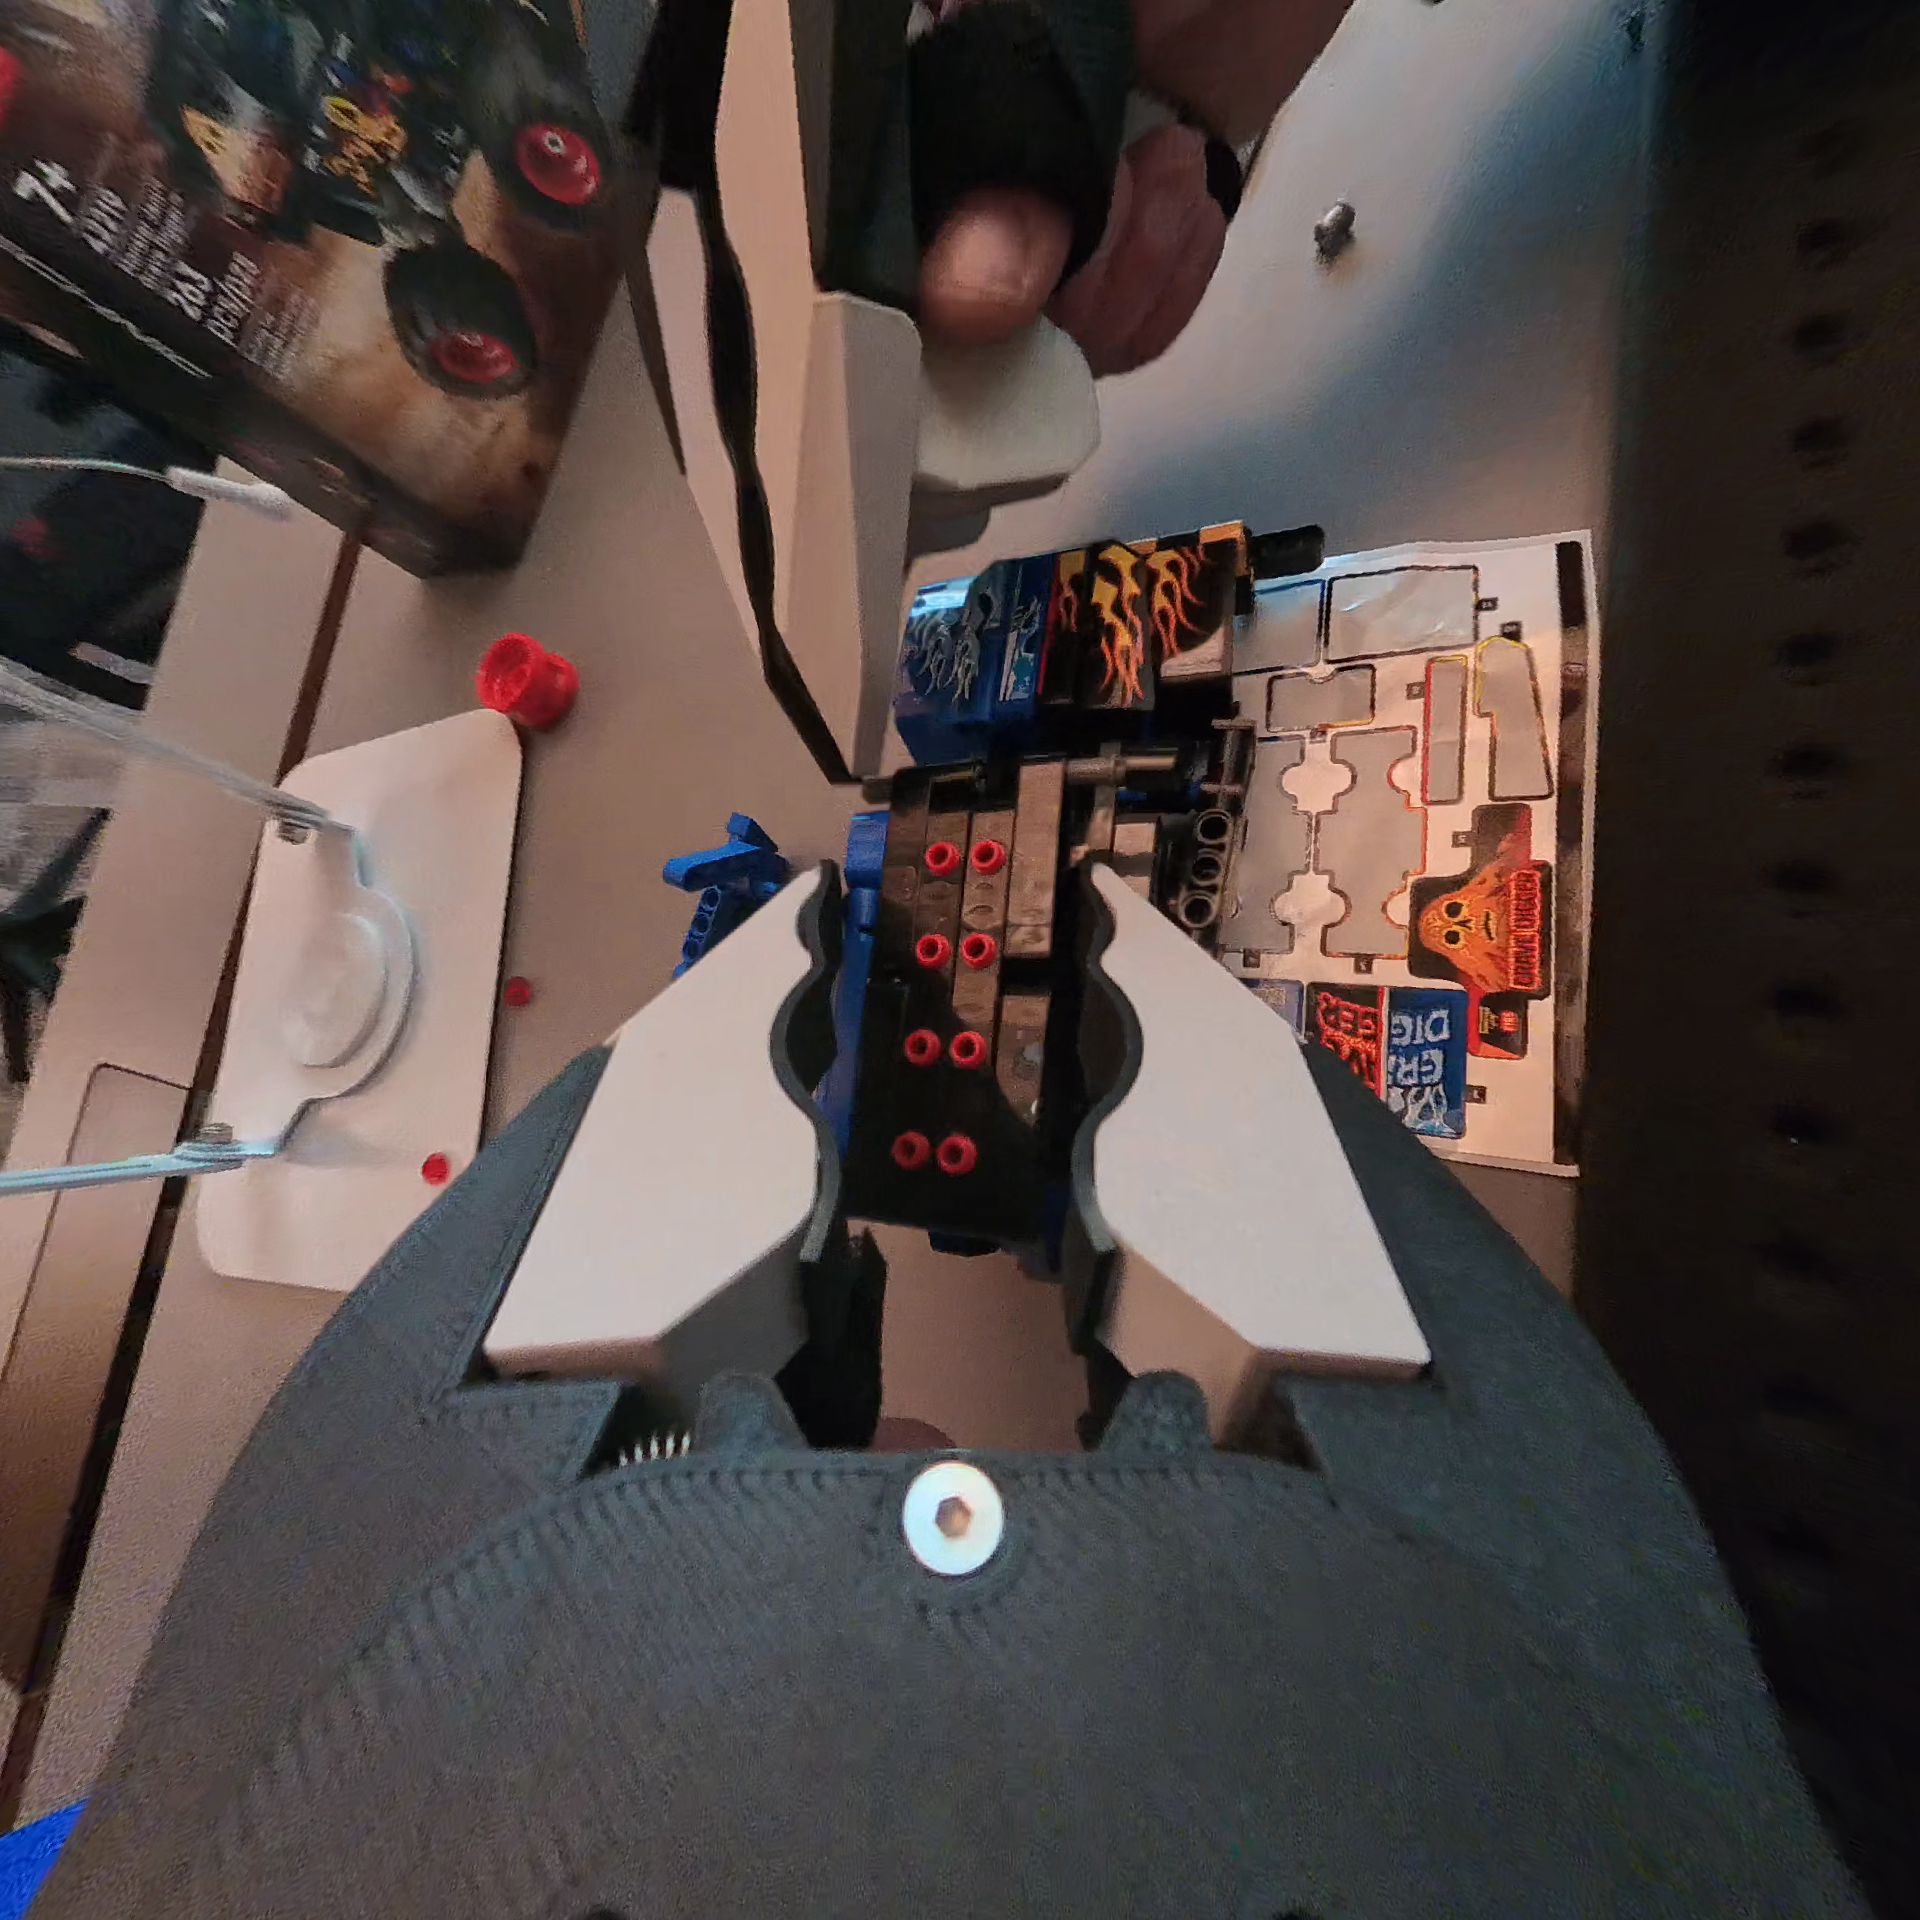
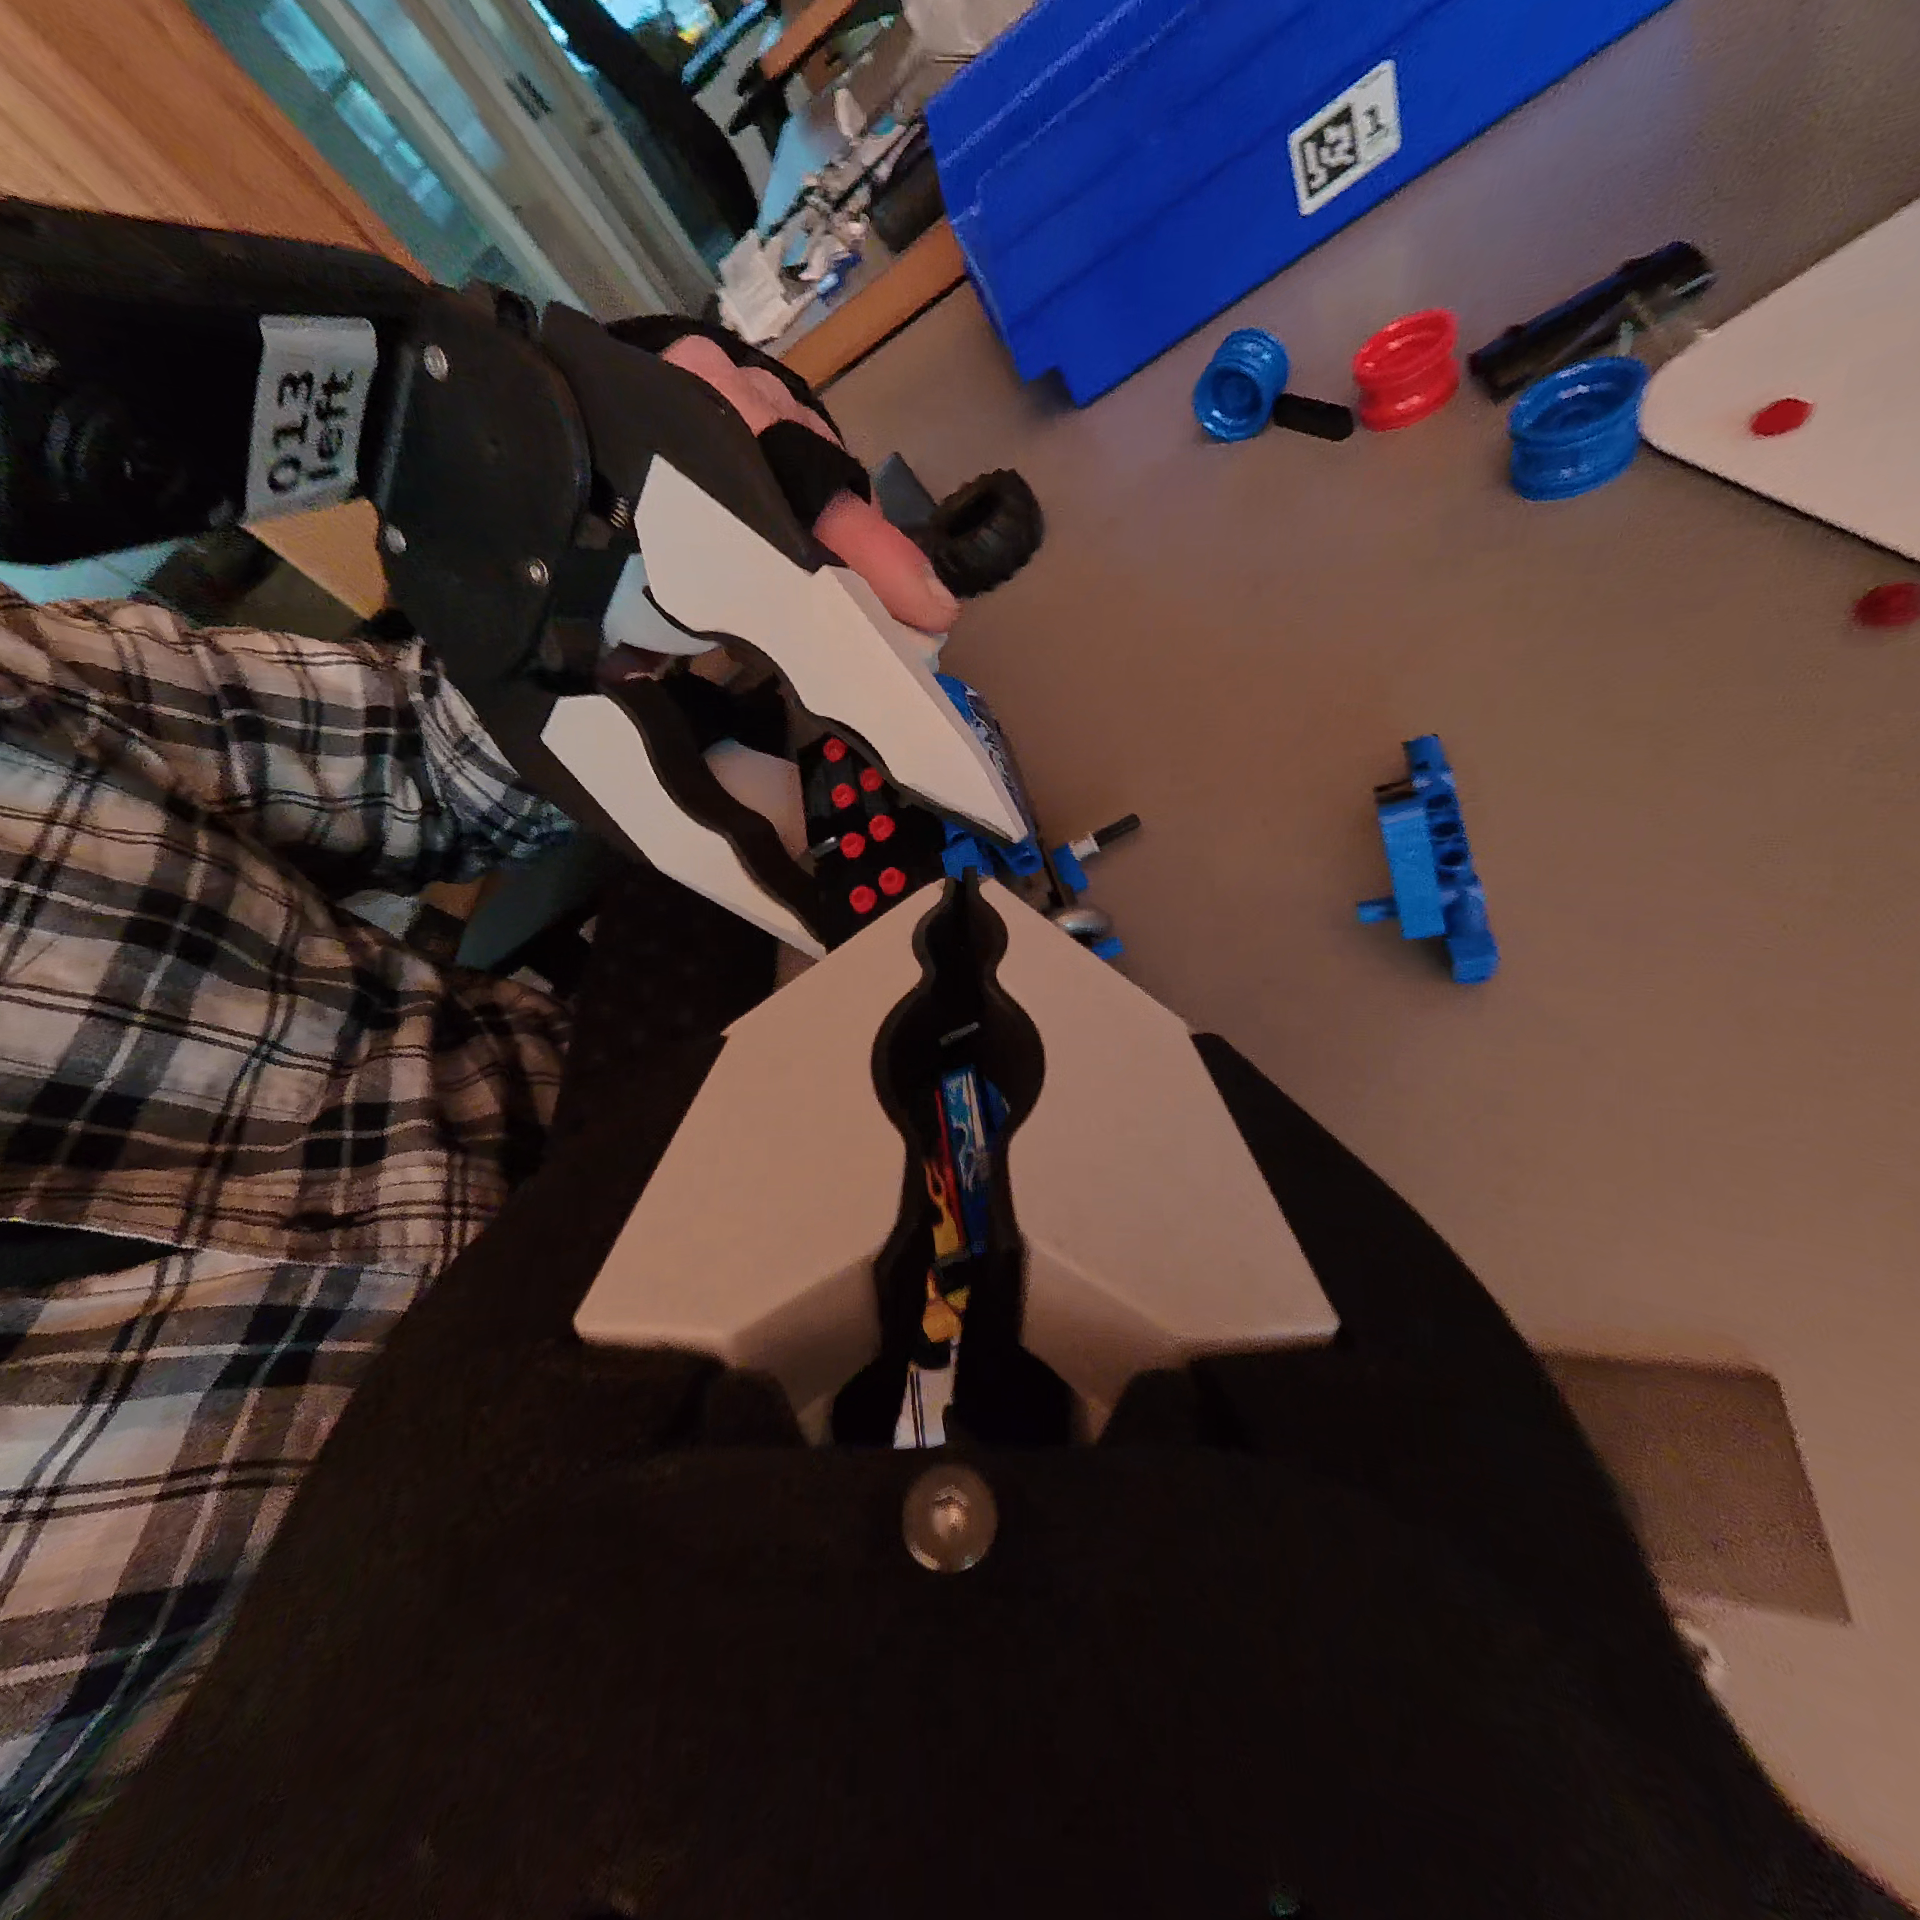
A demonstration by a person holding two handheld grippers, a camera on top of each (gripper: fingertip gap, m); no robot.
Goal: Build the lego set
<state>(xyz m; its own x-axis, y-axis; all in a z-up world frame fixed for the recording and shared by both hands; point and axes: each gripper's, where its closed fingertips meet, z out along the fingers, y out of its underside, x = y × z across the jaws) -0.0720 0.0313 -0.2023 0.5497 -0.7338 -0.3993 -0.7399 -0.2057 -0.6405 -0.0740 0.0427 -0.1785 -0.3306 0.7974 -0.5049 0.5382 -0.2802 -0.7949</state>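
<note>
The lego model (image 1: 966, 1091) is a black chassis with several red pins, blue parts and flame-printed panels at its far end. My left gripper (image 1: 956, 883) is shut on the chassis, one white finger on each side. In the right wrist view the left gripper (image 2: 883, 831) holds the model (image 2: 862, 831) at centre left. My right gripper (image 2: 961, 894) is shut, its tips against the model's end. The flame panels (image 2: 951, 1195) show through the gap between its fingers. I cannot tell if it pinches a part.
A sticker sheet (image 1: 1434, 831) lies right of the model, the set's box (image 1: 312, 260) far left. Loose parts lie on the table: a blue beam piece (image 2: 1434, 862), blue rims (image 2: 1574, 426), a red rim (image 2: 1405, 369), a black tyre (image 2: 987, 530). A blue bin (image 2: 1195, 156) stands behind. A white board (image 2: 1818, 395) lies at the right. Less than 4 cm separates the two grippers' tips. Both grippers' tips are roughly 25 centimeters from the red rim (image 2: 1405, 369).
</note>
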